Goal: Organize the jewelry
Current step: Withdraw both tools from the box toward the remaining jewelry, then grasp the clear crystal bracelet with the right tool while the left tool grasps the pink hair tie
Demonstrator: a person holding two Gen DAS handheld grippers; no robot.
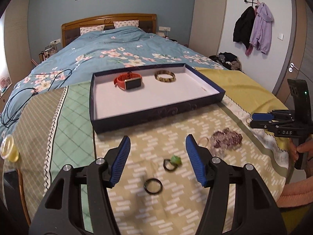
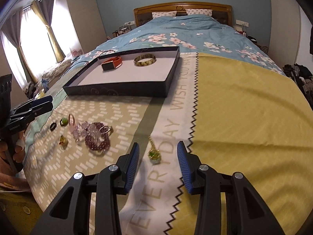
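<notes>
Your two grippers hover open over loose jewelry on the patchwork cloth, near side of the tray.

The shallow dark-blue cardboard tray with a white floor [image 1: 156,115] sits on the cloth-covered bed; inside it lie a red-strapped square smartwatch [image 1: 128,81] and, just beside it, a mottled amber bangle [image 1: 165,76]. Nearer you than the tray, a heap of purple and clear bead bracelets [image 2: 93,135] rests on the cloth. Your left gripper [image 1: 158,146] has its blue fingers spread wide, empty, with a green-stoned dark ring [image 1: 172,162] and a plain black ring [image 1: 153,186] on the cloth between them. Your right gripper [image 2: 158,152] stands at a narrower gap, empty, over a gold chain with a green pendant [image 2: 154,153].
</notes>
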